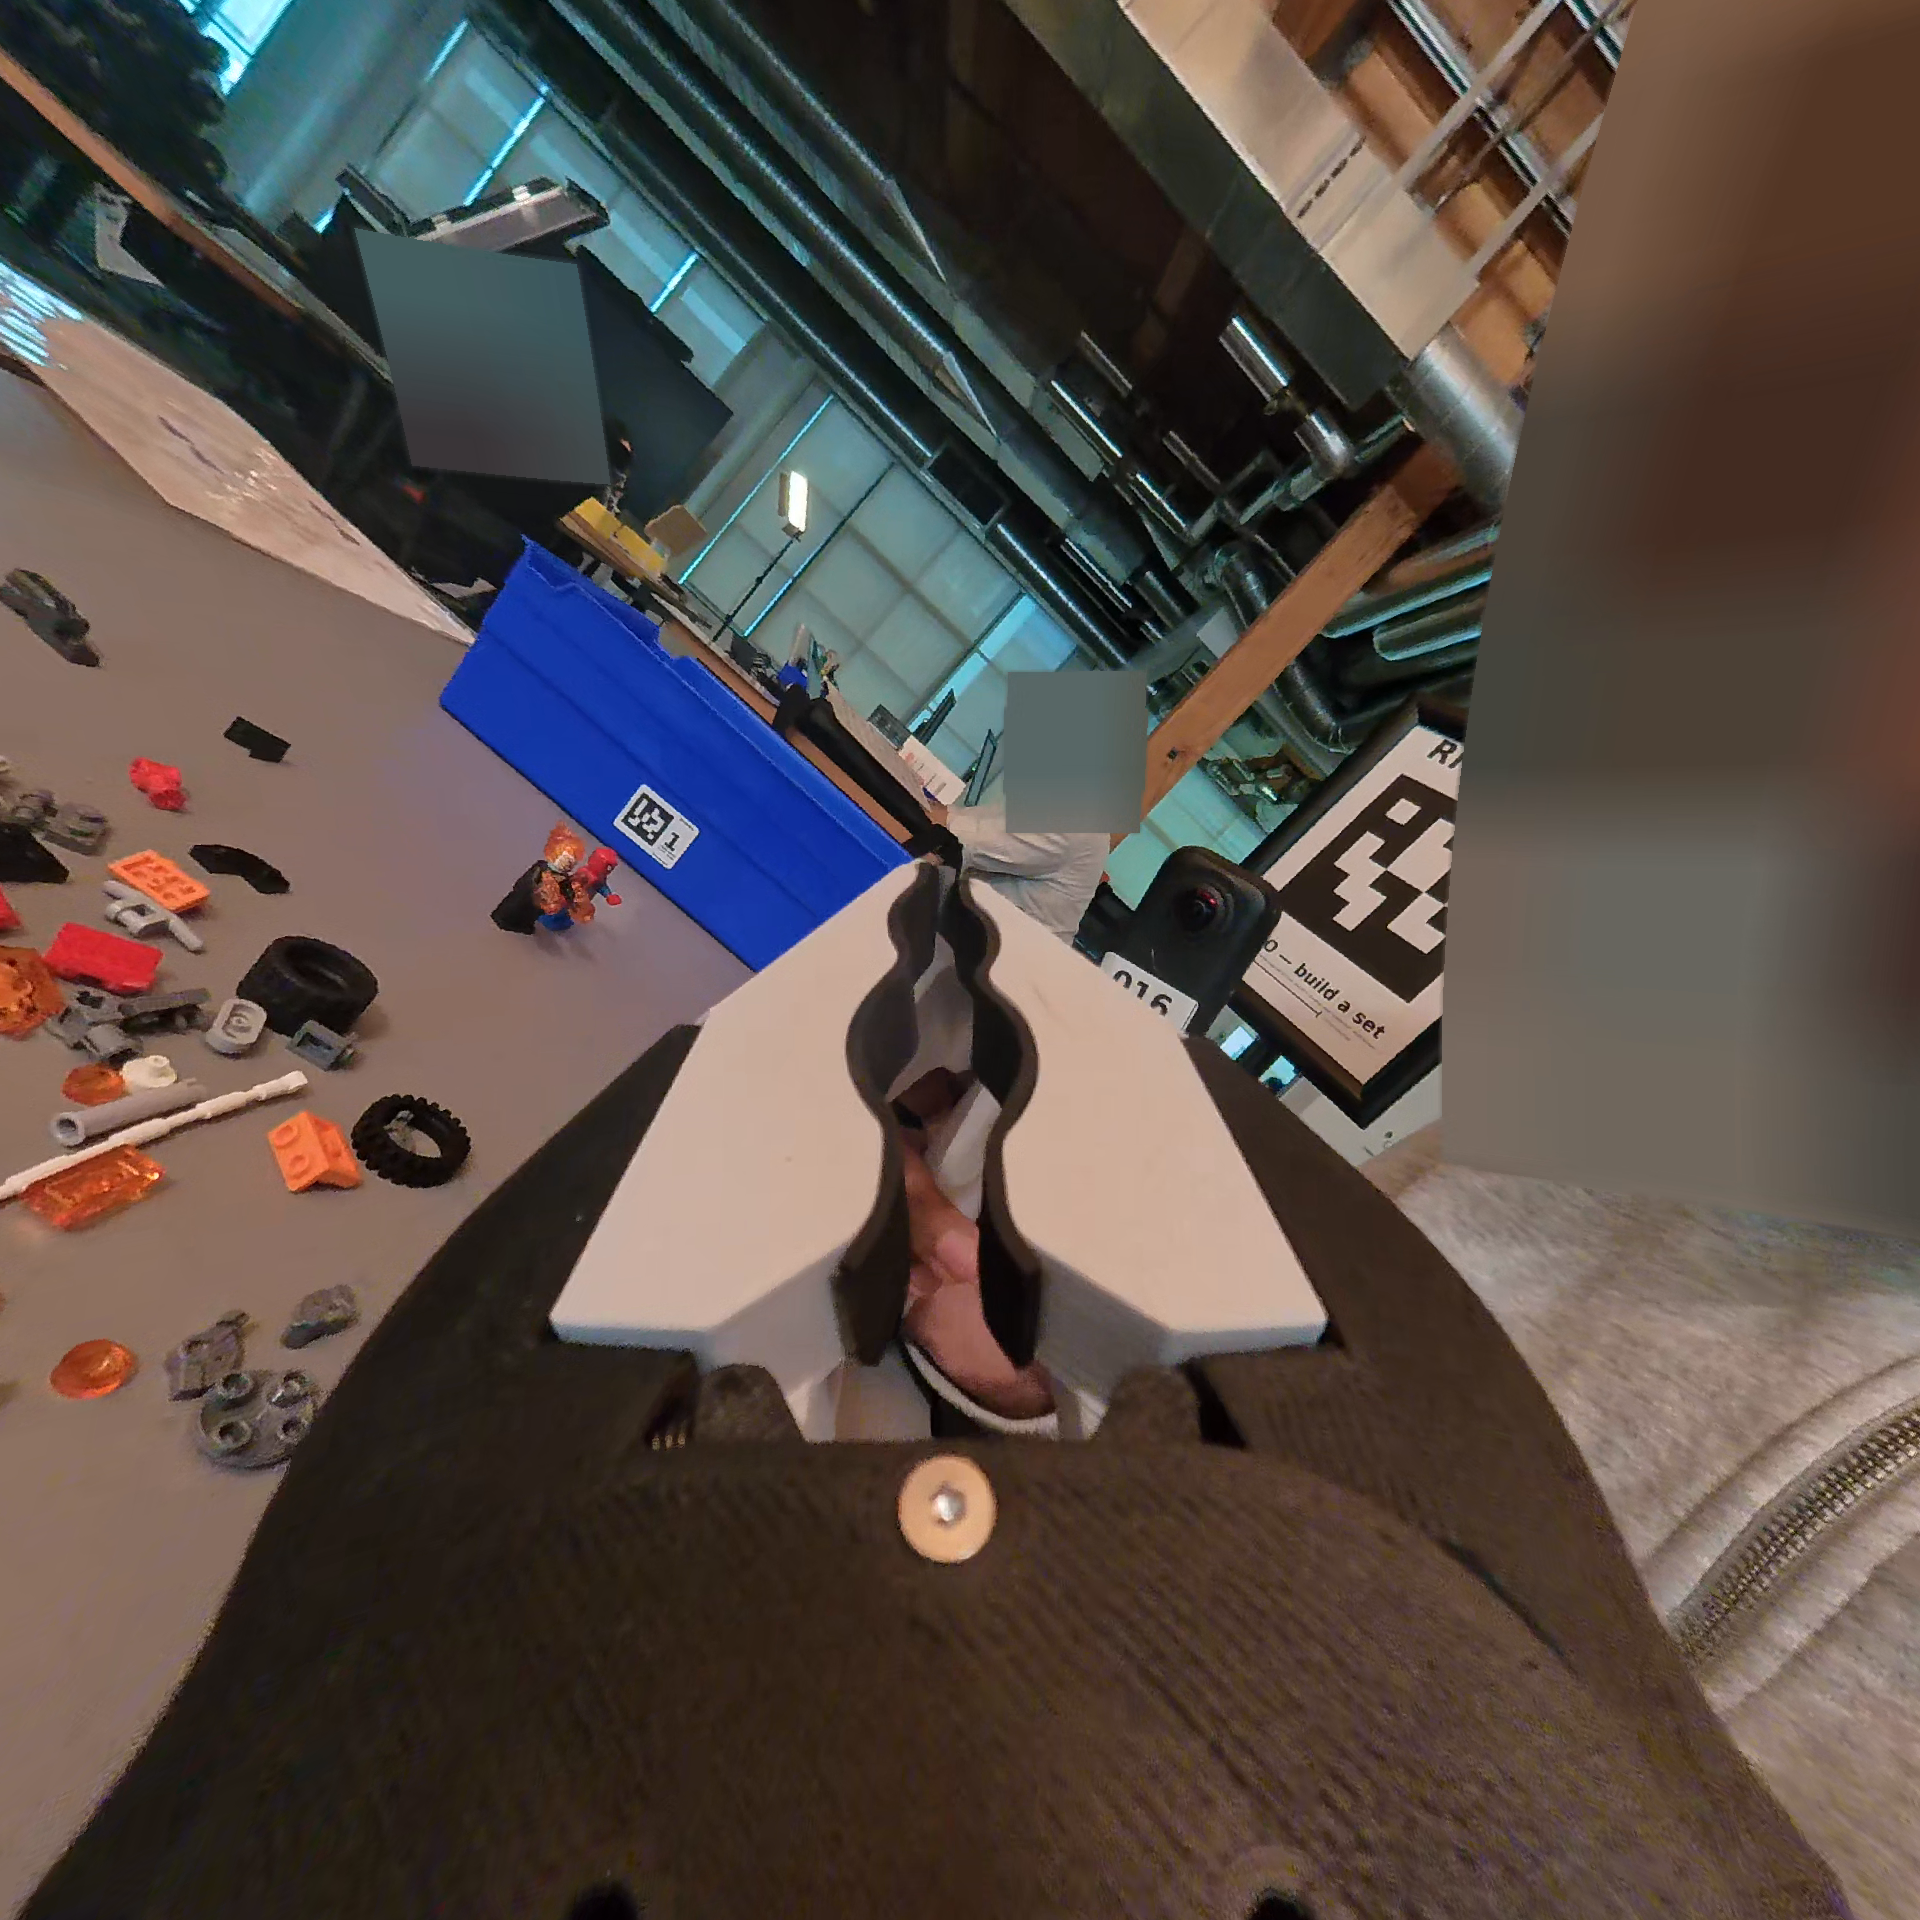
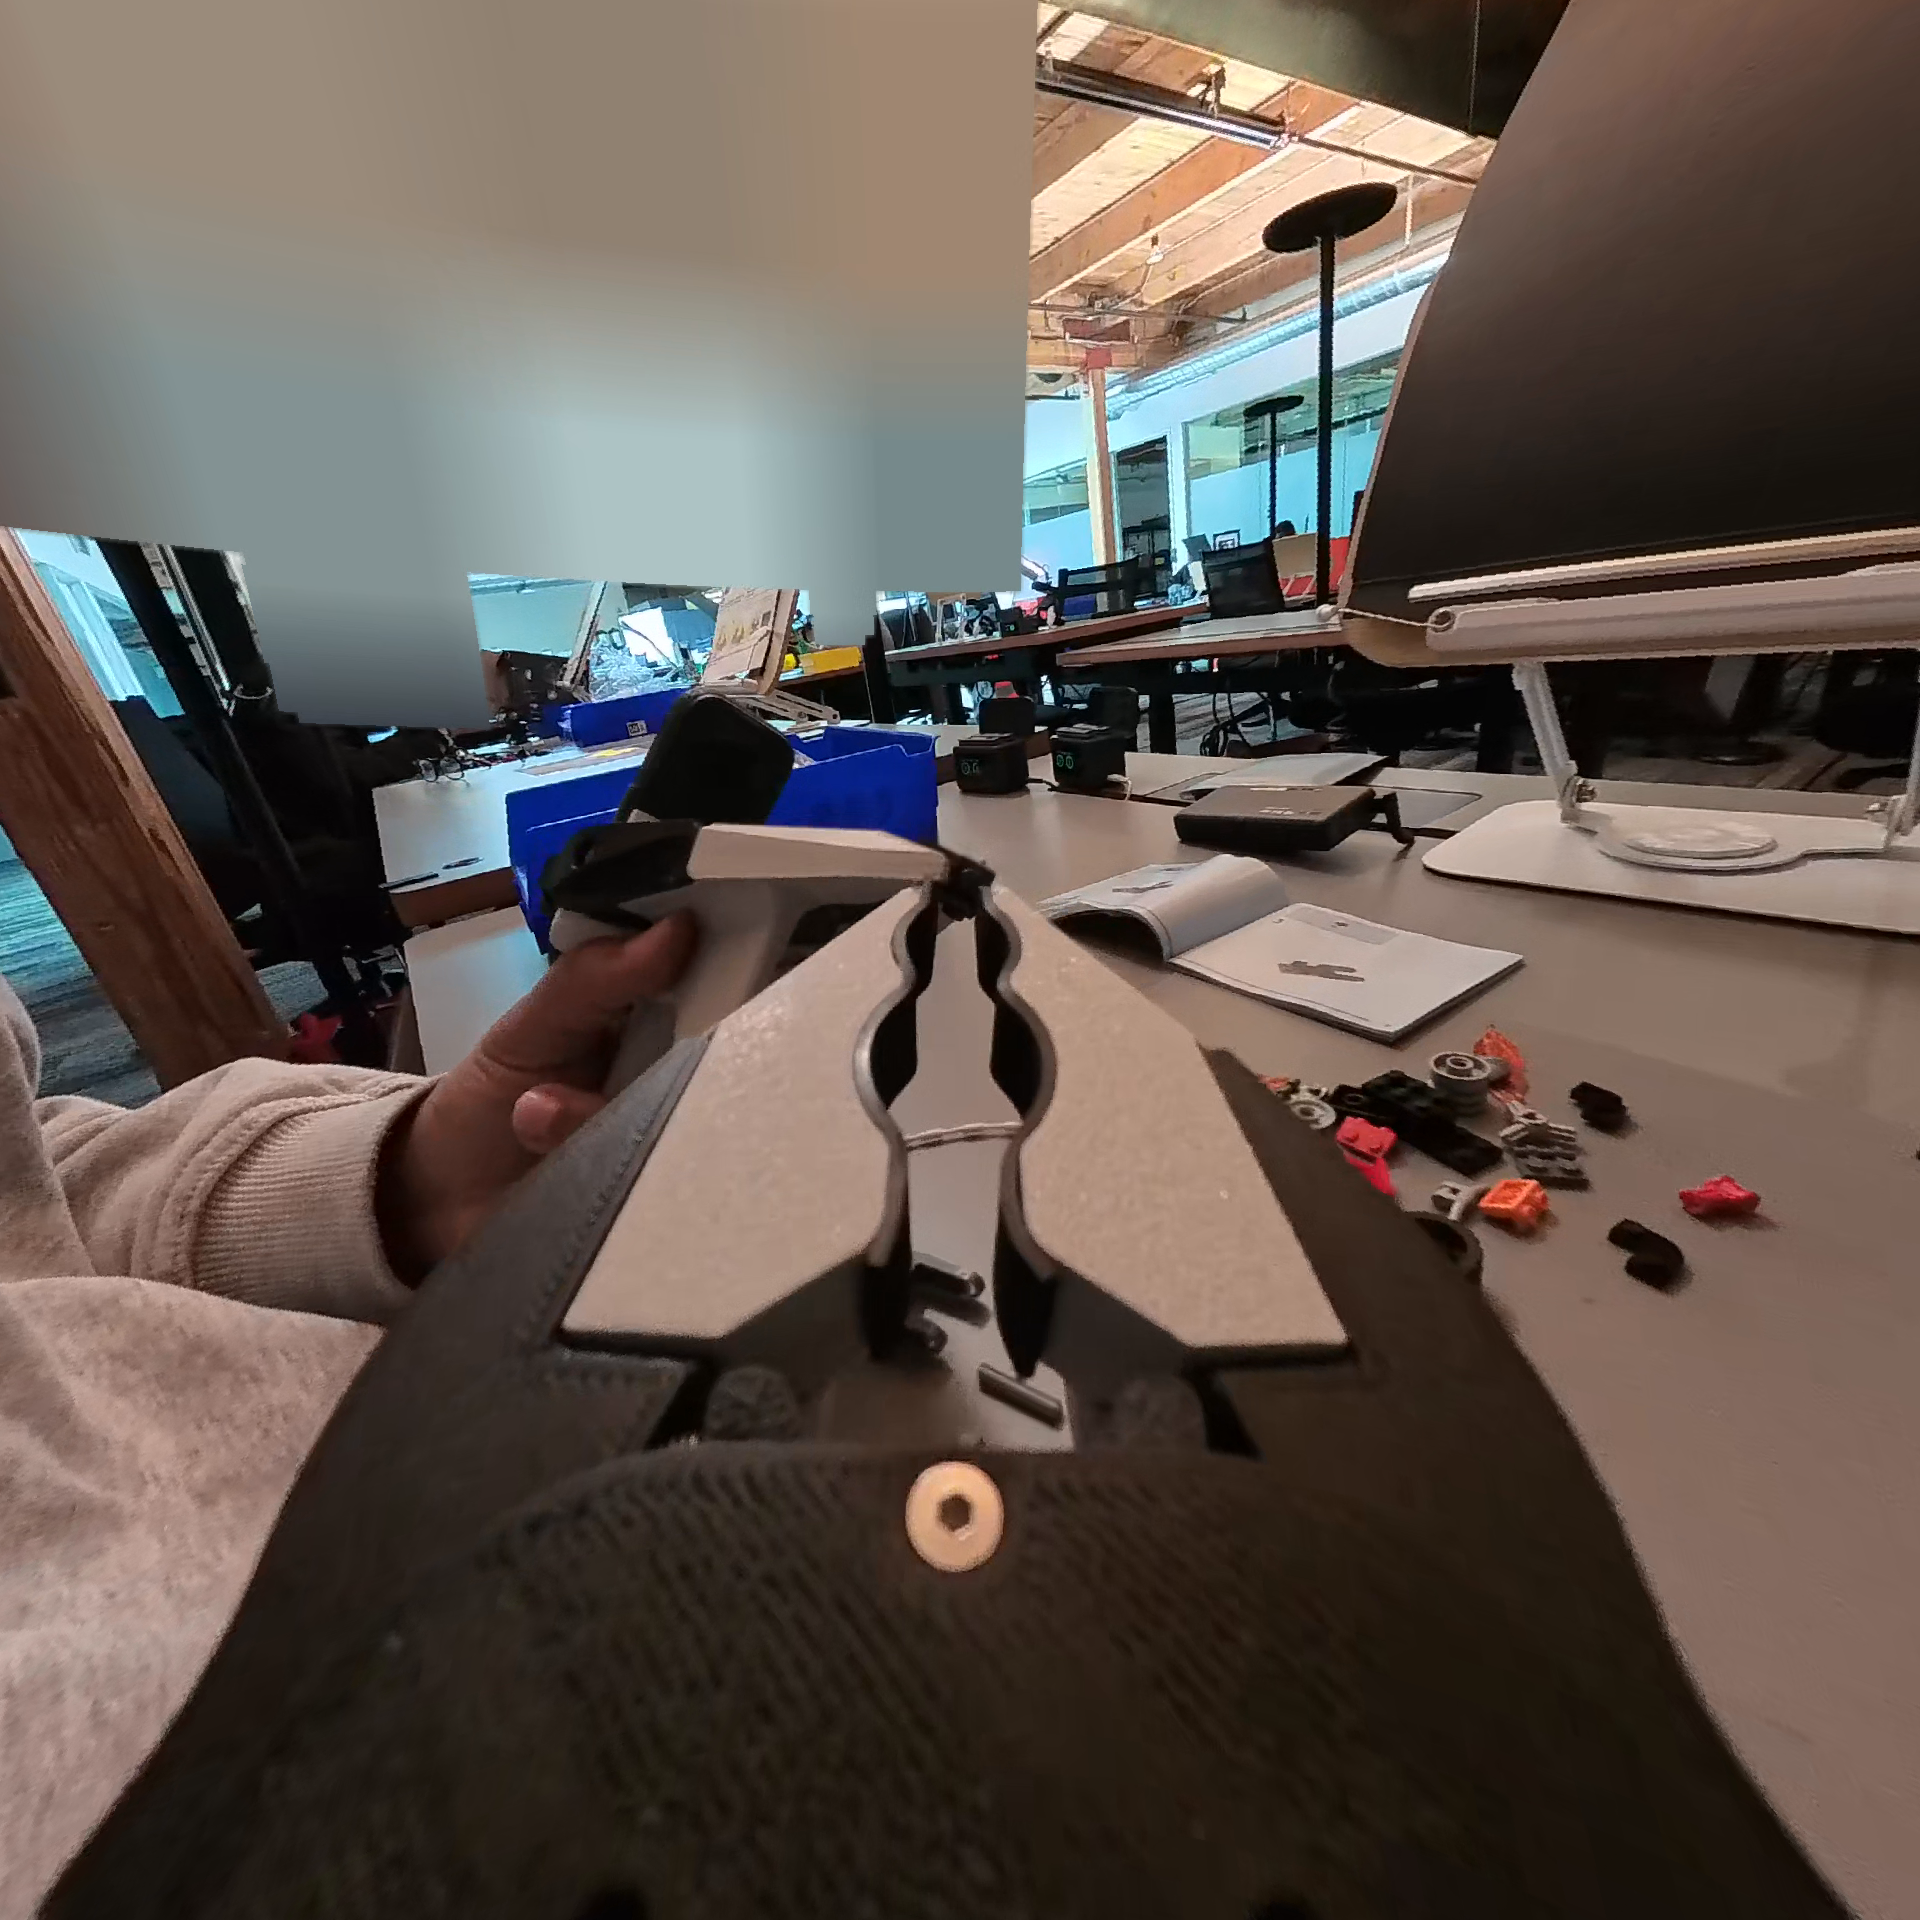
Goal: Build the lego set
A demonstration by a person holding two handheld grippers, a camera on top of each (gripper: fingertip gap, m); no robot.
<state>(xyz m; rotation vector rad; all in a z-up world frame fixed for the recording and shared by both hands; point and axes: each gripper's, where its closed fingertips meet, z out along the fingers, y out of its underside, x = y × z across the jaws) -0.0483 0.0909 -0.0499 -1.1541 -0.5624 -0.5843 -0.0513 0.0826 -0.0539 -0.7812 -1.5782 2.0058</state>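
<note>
My right gripper is raised above the grey table, its tips closed on what looks like a small black lego piece. My left gripper, held by a hand, comes in from the left, and its tip meets that piece. In the left wrist view the left gripper is shut and tilted upward, and no piece shows between its tips. Loose lego parts lie on the table to the left, with a black tyre and two minifigures. More parts lie to the right.
A blue bin stands behind the minifigures, also in the right wrist view. An open instruction booklet lies beyond the parts. A monitor on a white stand is at the far right. A black camera and a marker sign stand ahead. Both grippers' tips are close together, under 4 cm apart.
</note>
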